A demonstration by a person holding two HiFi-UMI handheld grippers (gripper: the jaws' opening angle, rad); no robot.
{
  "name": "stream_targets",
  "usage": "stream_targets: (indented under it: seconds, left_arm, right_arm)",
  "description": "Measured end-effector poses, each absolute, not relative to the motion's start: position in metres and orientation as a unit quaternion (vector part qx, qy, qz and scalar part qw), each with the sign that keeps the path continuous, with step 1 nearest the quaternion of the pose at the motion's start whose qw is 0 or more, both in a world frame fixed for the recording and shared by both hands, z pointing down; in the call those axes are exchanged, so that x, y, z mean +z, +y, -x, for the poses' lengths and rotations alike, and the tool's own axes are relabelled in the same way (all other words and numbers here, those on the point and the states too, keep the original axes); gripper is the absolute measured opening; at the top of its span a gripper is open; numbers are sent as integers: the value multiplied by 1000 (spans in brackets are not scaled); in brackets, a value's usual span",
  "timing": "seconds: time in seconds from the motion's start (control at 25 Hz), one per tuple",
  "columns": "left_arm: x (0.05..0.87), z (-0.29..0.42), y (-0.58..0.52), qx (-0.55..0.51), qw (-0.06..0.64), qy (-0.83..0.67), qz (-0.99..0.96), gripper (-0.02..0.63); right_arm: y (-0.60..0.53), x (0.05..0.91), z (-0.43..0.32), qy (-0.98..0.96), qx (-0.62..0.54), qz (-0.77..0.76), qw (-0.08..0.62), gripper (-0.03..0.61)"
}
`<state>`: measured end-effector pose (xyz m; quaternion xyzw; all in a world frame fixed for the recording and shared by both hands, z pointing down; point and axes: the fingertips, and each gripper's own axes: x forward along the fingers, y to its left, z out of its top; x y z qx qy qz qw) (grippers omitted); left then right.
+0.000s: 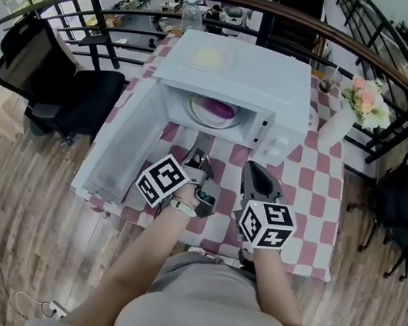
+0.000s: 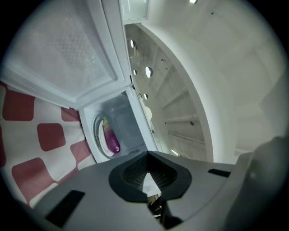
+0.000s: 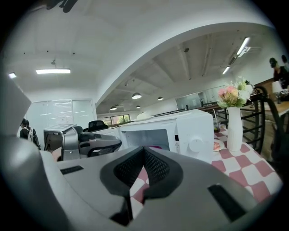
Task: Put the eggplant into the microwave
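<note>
Where the one purple eggplant [image 1: 219, 110] lies, on the single white plate [image 1: 196, 110] inside the cavity, it is fully within the one white microwave [image 1: 239, 75]. The microwave's one door [image 1: 125, 144] stands swung wide, at the left in the head view. One pale yellow item [image 1: 209, 59] rests on the microwave's top.

Both of my grippers, two in all, hang in front of the opening, apart from the eggplant. My left gripper [image 1: 197, 148] has its two jaws pressed together with nothing between them; its own view looks past the tips into the cavity at the eggplant [image 2: 111, 137]. My right gripper [image 1: 254, 170] is likewise closed and empty, its pads [image 3: 156, 168] meeting at the tip. Each gripper carries one marker cube, two counted.

One table [image 1: 312, 216] with a red-and-white checked cloth bears the microwave and, to its right, one white vase [image 1: 338, 127] of flowers. One black chair [image 1: 67, 95] stands at the table's left.
</note>
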<state>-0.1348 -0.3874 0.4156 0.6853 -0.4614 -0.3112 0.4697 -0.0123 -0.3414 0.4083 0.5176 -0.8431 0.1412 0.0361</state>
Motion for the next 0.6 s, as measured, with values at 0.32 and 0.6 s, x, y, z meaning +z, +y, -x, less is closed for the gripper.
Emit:
stream_targets:
  seconds: [0.32,0.6]
  left_arm:
    - [392,125,-365,-295,371,-453,-755,3]
    - [372,108,-346,-229,258,-465,-815,3]
  right_arm:
    - [-330,405,10,-847,124,-515,38,25]
    - [-321,402,18,-855,95,-508,41,25]
